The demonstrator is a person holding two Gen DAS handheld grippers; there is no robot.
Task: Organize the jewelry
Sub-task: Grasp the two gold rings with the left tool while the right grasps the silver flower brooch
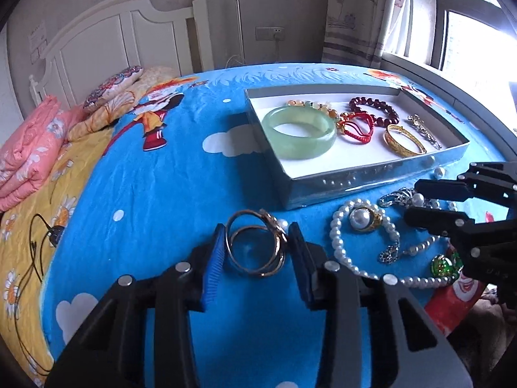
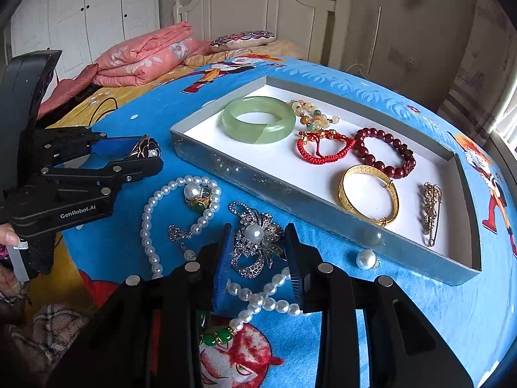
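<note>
Left wrist view. The left gripper (image 1: 255,252) has its blue-padded fingers (image 1: 213,265) closed against a double-looped rose-gold wire bangle with a pearl ornament (image 1: 257,247), pinching it just above the blue cartoon-print bedspread (image 1: 145,194). The shallow silver-walled cardboard tray with a white floor (image 1: 355,182), the landmark here, lies just beyond the bangle; it already holds a pale green jade bangle (image 1: 299,132), a dark red bead bracelet (image 1: 374,111) and a gold filigree bangle (image 1: 404,140). The right gripper (image 1: 416,203) enters in front of the tray's near wall.

Right wrist view. The right gripper's fingers (image 2: 223,268) press on either side of a silver rhinestone flower brooch with a central pearl (image 2: 253,242), in front of the tray's near wall (image 2: 258,181). A white pearl necklace (image 2: 152,226) passes under the brooch and between the fingers; a loose pearl earring (image 2: 365,258) lies beside the wall.

Hazards. Lifting the brooch could drag the pearl strand along, because the strand lies tangled beneath it. The thin wire bangle may twist out of its pinch, being gripped across springy loops.
</note>
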